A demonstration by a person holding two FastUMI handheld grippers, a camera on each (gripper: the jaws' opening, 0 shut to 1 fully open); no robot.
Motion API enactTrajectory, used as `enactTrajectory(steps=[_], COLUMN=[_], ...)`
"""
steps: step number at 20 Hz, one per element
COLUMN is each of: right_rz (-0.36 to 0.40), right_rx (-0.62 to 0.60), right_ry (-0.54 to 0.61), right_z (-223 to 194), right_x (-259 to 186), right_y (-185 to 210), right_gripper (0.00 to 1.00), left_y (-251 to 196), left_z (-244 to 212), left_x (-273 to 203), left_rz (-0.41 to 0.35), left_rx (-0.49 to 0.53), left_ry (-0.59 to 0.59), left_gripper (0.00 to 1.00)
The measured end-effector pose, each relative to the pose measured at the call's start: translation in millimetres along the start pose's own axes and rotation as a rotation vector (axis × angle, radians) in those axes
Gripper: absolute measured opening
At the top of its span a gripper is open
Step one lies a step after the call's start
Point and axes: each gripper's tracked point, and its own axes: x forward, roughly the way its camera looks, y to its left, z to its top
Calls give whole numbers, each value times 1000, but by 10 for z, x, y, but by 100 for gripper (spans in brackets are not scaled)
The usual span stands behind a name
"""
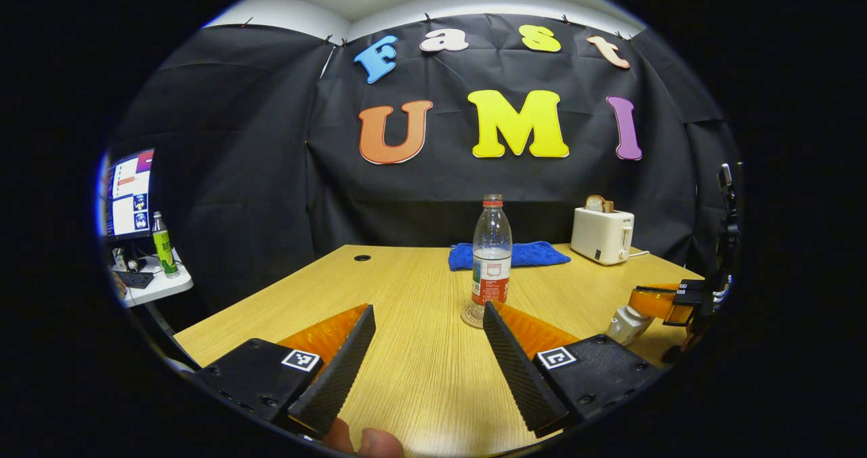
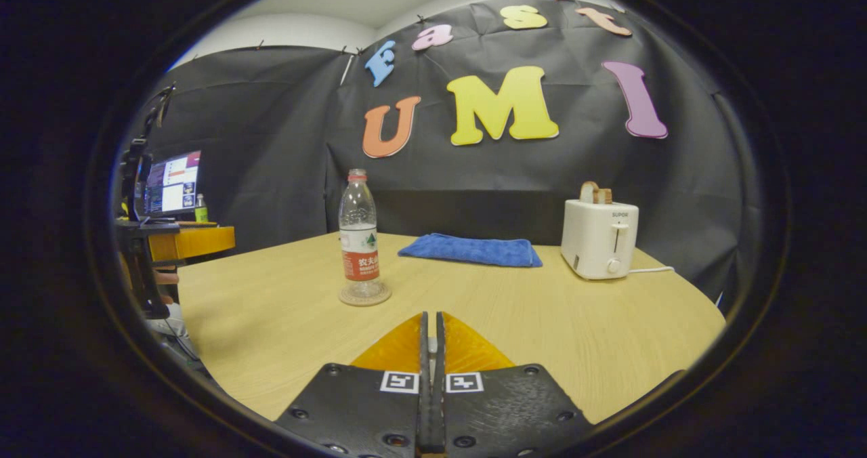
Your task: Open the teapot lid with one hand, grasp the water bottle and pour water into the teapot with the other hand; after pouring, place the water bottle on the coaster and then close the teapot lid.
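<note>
Jaws: your left gripper point(image 1: 428, 322) stands wide apart over the table point(image 1: 406, 377), holding nothing; your right gripper point(image 2: 431, 329) is pressed together, and whether anything sits between its fingers you cannot tell.

Water bottle point(image 1: 492, 251): upright on a round coaster point(image 1: 470, 316), just past your left gripper's fingertips; cap off, water up to about the label's top edge.

Teapot point(image 1: 626, 322): a white shape at the right edge of the left gripper view, under the far gripper there; lid and contents too hidden to tell.

Toaster point(image 2: 599, 238): white, back right, a slice of bread point(image 2: 595, 192) standing in its slot.

Blue cloth point(image 2: 471, 250): flat, behind the bottle.

Side table: monitor point(image 1: 127, 194), green bottle point(image 1: 162, 244).
</note>
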Motion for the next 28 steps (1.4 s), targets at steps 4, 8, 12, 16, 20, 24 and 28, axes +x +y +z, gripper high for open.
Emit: enactTrajectory(steps=[4, 8, 12, 16, 20, 24, 28], right_rz=[-14, -47, -67, -142, -258, -344, -379], right_rx=[-28, -22, 24, 18, -18, -64, -28], right_ry=[2, -7, -47, -143, -193, -207, -211], right_z=[-50, -24, 173, 621, 908, 1012, 1034], right_x=[10, -16, -87, -353, -718, -1066, -1268], right_y=[10, -59, -125, -299, -508, -590, -571], right_gripper=[3, 16, 44, 84, 95, 95, 95], left_y=[-48, -160, -332, -582, -839, -1005, -1136], left_z=[77, 166, 405, 579, 792, 938, 940], left_x=[-49, -92, -147, -147, -200, -315, -399], left_rz=[-6, -18, -37, -63, -83, -91, -101], left_rx=[-12, -28, -65, -71, -36, -5, 16], left_ry=[-22, -44, -113, -158, -217, -240, -234], left_gripper=[100, 100, 100, 100, 100, 99, 99])
